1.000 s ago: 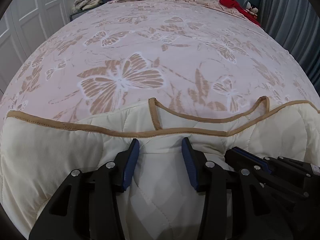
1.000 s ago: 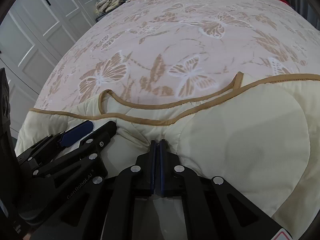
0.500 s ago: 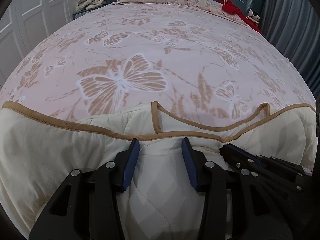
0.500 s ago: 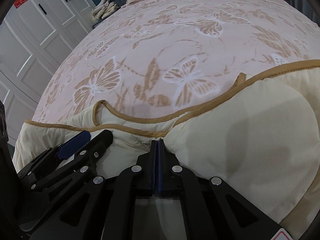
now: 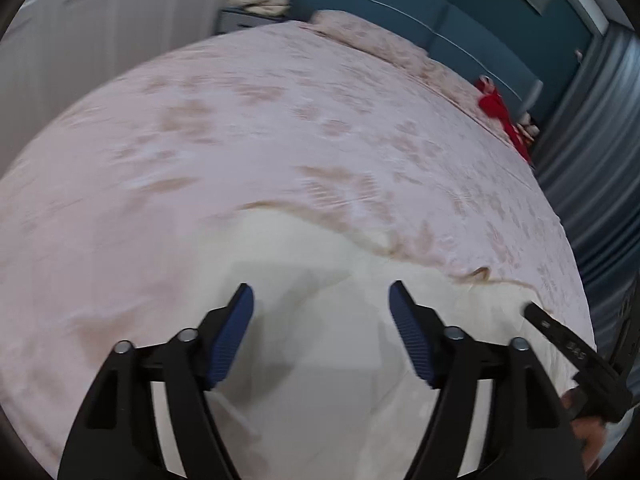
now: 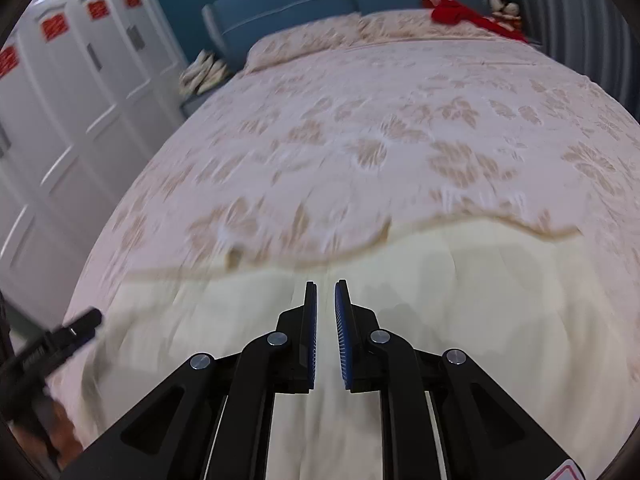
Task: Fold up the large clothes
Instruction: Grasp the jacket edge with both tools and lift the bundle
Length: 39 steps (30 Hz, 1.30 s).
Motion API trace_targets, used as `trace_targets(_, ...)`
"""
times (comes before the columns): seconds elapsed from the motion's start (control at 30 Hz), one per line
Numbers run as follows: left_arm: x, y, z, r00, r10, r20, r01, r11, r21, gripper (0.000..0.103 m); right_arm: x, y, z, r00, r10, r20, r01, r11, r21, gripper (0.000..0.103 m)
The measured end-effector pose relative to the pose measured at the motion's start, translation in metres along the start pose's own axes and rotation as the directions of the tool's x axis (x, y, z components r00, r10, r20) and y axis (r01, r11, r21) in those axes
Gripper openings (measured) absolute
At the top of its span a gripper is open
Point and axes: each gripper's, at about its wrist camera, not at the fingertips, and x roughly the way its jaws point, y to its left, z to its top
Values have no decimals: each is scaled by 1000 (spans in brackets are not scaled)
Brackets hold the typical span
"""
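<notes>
With the cream garment (image 5: 320,320) lying folded across the lower frame on the bed (image 5: 280,120), both the left gripper (image 5: 322,300) and right gripper (image 6: 325,292) have just opened their jaws, now empty, so the next fold calls for a fresh grasp.

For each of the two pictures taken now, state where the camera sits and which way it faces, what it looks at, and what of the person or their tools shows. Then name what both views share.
Left wrist: sits on the left gripper, looks down over the cream garment up the bed; jaws open, right gripper at right edge.
Right wrist: sits on the right gripper, facing the headboard; jaws slightly apart, left gripper at lower left.
Shared: garment, bed, red cloth.
</notes>
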Motion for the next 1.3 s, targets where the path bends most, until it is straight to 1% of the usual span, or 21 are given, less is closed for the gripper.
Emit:
trace_targets(0.07,-23,36,-20,999,17,-48,-21,998,-67,71,-18,7,-28,996,50,-71,-50,999,6,13)
trace_targets(0.13,-33,58,-37,997,-13,-82,2,991,-137,71,-26,15,-50,990,66,-122,-67,998,-1,13)
trace_targets(0.17,-39,72,-51,995,-41,-93,23,982,-190,72,-27,23,-65,986,60,-156,-65,998,-26,13)
trace_targets(0.23,-44,83,-71,993,-61,-103,34,969,-243,73,-29,34,-85,985,48,-169,-57,997,-53,13)
trace_targets(0.3,-46,88,-89,991,-81,-111,48,959,-279,73,-30,41,-100,982,52,-184,-61,997,-44,13)
trace_targets(0.4,-41,85,-103,985,-117,-126,75,953,-294,73,-27,44,-111,981,35,-189,-43,998,-40,12)
trace_targets(0.43,-38,82,-105,986,-110,-129,68,955,-288,74,-25,44,-112,981,29,-190,-38,998,-43,12)
trace_targets(0.5,-32,79,-106,985,-122,-125,83,956,-280,74,-21,41,-115,979,27,-203,-34,999,-29,11)
trace_targets(0.57,-23,75,-107,983,-117,-140,74,957,-281,74,-17,39,-118,977,28,-213,-32,999,-14,11)
trace_targets(0.6,-18,73,-107,980,-141,-141,96,954,-285,74,-16,38,-119,976,27,-218,-31,999,-15,11)
trace_targets(0.77,-5,66,-104,979,-157,-130,113,949,-295,74,-1,37,-126,971,14,-237,-21,999,-27,11)
trace_targets(0.87,-2,58,-99,976,-176,-128,134,950,-283,63,7,39,-128,970,3,-244,-16,999,-49,10)
trace_targets(0.93,-7,50,-95,976,-180,-121,143,954,-265,50,11,38,-128,969,6,-247,-19,999,-47,6)
trace_targets(0.97,-10,47,-94,976,-184,-116,148,954,-260,45,14,37,-128,968,10,-251,-21,999,-40,4)
trace_targets(1.03,-24,36,-88,976,-199,-92,174,957,-231,31,18,32,-129,968,23,-251,-29,999,-20,2)
trace_targets(1.07,-29,31,-86,975,-207,-82,184,958,-221,28,20,30,-130,967,31,-251,-36,999,-15,0)
trace_targets(1.1,-36,24,-83,973,-221,-71,203,958,-205,23,22,29,-130,967,37,-252,-40,999,-8,0)
trace_targets(1.13,-47,14,-78,968,-244,-55,231,956,-182,20,23,27,-130,966,47,-253,-47,999,7,0)
trace_targets(1.2,-61,-6,-74,961,-273,-37,266,954,-140,17,25,23,-130,965,67,-254,-59,997,39,0)
trace_targets(1.23,-71,-23,-72,957,-288,-29,284,954,-101,16,27,22,-129,964,76,-255,-66,997,47,0)
trace_targets(1.3,-80,-48,-70,958,-287,-22,286,958,-34,16,24,19,-125,960,94,-265,-79,995,64,0)
